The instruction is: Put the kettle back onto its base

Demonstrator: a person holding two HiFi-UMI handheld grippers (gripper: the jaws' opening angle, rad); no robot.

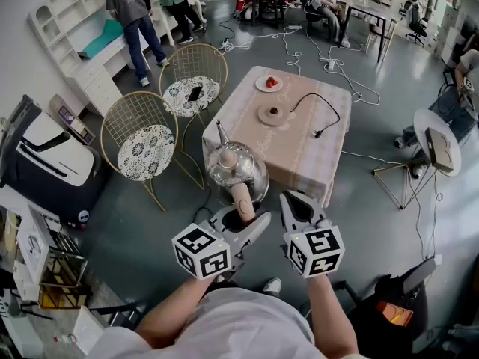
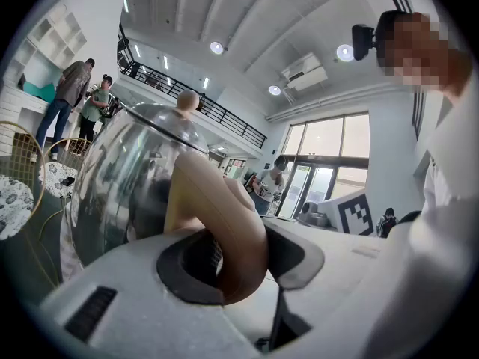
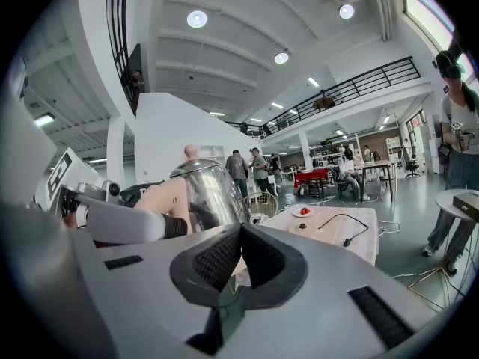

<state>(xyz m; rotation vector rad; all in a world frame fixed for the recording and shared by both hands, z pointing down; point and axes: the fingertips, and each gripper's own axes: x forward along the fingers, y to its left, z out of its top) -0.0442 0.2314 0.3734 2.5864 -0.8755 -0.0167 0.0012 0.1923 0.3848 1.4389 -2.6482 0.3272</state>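
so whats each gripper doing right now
left gripper: closed, holding the kettle by its handle
right gripper: closed, nothing in it

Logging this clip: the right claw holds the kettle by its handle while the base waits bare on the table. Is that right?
Not quite. It is the left claw that holds the kettle by its handle, as the left gripper view shows. The right claw is shut on nothing beside it. The base does wait bare on the table.
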